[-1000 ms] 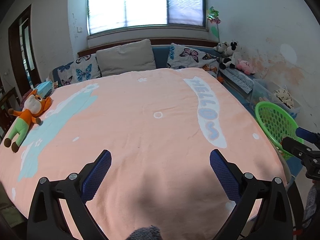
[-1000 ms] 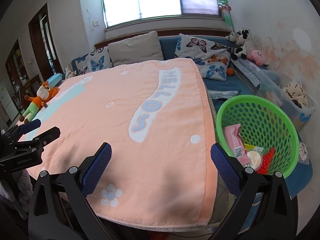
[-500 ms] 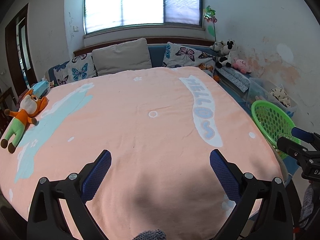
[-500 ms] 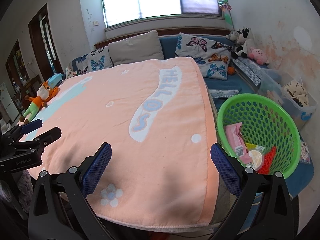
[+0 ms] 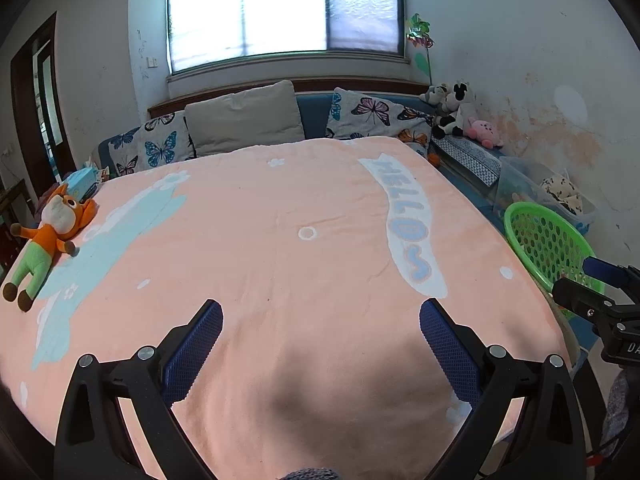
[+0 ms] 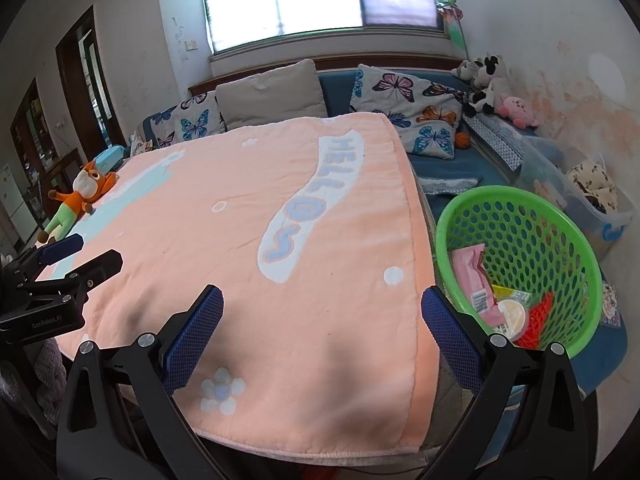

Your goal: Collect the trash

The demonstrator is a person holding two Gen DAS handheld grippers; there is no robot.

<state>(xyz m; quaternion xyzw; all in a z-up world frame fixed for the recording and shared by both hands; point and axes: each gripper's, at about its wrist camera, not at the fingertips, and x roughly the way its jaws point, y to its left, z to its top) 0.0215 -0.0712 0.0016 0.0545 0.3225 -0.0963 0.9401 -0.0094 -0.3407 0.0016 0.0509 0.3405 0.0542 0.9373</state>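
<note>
Both tongs spread, empty; green basket point(image 6: 520, 216) sits lower right, just beside the right tongs point(image 6: 322, 320), the left tongs point(image 5: 320, 332) farther off.

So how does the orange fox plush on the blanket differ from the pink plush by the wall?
The orange fox plush lies stretched out on the peach blanket, limbs spread; the pink plush sits on the blue couch against the wall. The fox is long, with green legs; the pink one is round and compact. Both are soft toys, untouched, and neither is in the green basket.

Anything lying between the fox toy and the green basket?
Only bare peach blanket between fox toy and basket; both views show it.
</note>
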